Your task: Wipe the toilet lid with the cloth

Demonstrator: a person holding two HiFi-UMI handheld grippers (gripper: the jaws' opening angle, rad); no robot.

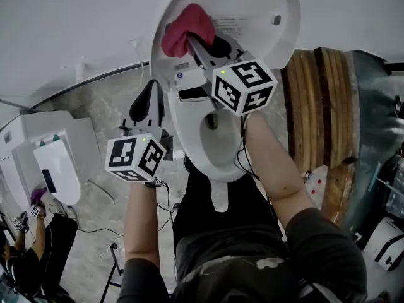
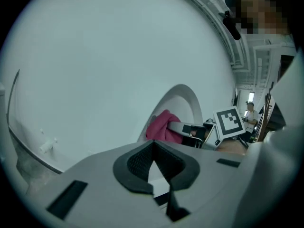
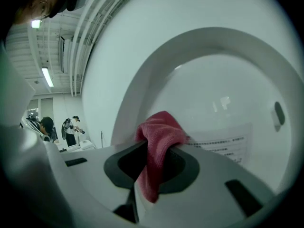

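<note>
The white toilet lid [image 1: 259,5] stands raised at the top of the head view. A pink cloth [image 1: 186,30] is pressed against its inner face, and my right gripper [image 1: 192,43] is shut on it. In the right gripper view the cloth [image 3: 159,141] hangs bunched out of the gripper [image 3: 152,167] in front of the lid [image 3: 223,94]. My left gripper [image 1: 151,88] is shut and empty, left of the toilet and short of the lid. Its own view shows the closed gripper [image 2: 153,160] facing the wall, with the cloth [image 2: 164,127] and the lid [image 2: 186,99] off to the right.
The toilet's seat and bowl [image 1: 189,134] lie below the lid, between my arms. A printed label [image 3: 221,144] is stuck on the lid's inner face. A second white toilet [image 1: 57,166] stands at the left. Wooden planks [image 1: 322,106] run along the right. Cables lie on the floor.
</note>
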